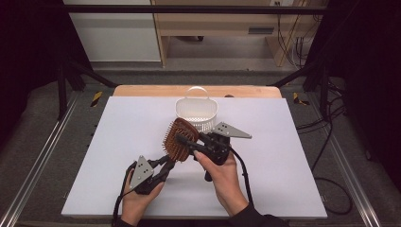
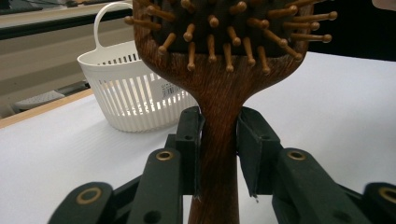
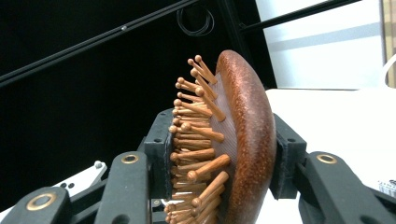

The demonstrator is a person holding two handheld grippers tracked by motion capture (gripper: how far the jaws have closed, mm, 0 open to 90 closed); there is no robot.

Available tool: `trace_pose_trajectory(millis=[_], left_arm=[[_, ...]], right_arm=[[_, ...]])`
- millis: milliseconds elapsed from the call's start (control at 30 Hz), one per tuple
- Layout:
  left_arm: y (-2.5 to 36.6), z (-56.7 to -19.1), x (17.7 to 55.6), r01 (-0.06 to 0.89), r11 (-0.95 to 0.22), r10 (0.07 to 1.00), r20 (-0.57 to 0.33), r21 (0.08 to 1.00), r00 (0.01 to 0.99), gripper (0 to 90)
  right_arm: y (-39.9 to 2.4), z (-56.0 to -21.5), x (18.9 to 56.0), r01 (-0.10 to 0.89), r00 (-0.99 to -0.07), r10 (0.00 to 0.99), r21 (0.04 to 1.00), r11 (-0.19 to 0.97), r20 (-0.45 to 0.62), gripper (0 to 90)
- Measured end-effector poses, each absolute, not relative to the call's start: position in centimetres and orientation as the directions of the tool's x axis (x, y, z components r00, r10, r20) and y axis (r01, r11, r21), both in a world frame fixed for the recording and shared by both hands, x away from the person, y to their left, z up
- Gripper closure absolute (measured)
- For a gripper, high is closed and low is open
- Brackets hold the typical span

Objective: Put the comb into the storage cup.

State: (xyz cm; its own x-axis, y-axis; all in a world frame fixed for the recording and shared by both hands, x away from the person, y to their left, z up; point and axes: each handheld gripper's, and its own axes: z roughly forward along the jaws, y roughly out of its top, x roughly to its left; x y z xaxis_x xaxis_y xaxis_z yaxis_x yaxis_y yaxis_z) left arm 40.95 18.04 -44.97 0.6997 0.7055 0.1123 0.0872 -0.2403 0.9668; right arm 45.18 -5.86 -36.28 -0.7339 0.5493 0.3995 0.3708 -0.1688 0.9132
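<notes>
1. The brush (image 1: 178, 140) is held above the table (image 1: 283, 156), just in front of the basket (image 1: 196, 113), its long axis slanting from the near left up to the far right.
2. The left gripper (image 1: 166, 163) clamps its handle from below; the right gripper (image 1: 185, 141) pinches its head across bristles and back.
3. The right is nearer the basket.
4. The handle's end is cut off in the left gripper view.

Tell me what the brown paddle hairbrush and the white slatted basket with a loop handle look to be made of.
Brown paddle hairbrush: looks like dark-stained wood with a low sheen; grain lines run along the handle, and the ball-tipped pins look wooden too. White slatted basket: apparently moulded plastic, matte and slightly translucent, with thin even slats and a smooth one-piece loop handle.
</notes>
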Motion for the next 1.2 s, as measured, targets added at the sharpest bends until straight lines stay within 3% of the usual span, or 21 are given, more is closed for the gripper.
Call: trace_pose_trajectory(millis=[267,733,967,1200], left_arm=[[18.4,-44.9,41.0,0.093,-0.206,0.710,0.084,0.974,0.699,62.5],[20.4,-44.8,41.5,0.112,-0.146,0.802,0.051,0.983,0.595,32.9],[22.0,-45.1,41.5,0.148,-0.155,0.839,0.051,0.977,0.542,13.6],[24.0,-45.9,40.9,0.160,-0.143,0.860,0.043,0.977,0.508,9.0]], right_arm=[[-6.9,-35.8,45.8,0.361,-0.704,0.581,0.910,-0.204,0.409,52.2],[-11.0,-35.1,47.1,0.332,-0.622,0.664,0.908,-0.258,0.416,51.7],[-13.3,-35.0,47.5,0.316,-0.582,0.696,0.906,-0.283,0.421,51.4],[-15.3,-35.1,47.8,0.308,-0.548,0.721,0.904,-0.298,0.424,51.3]])
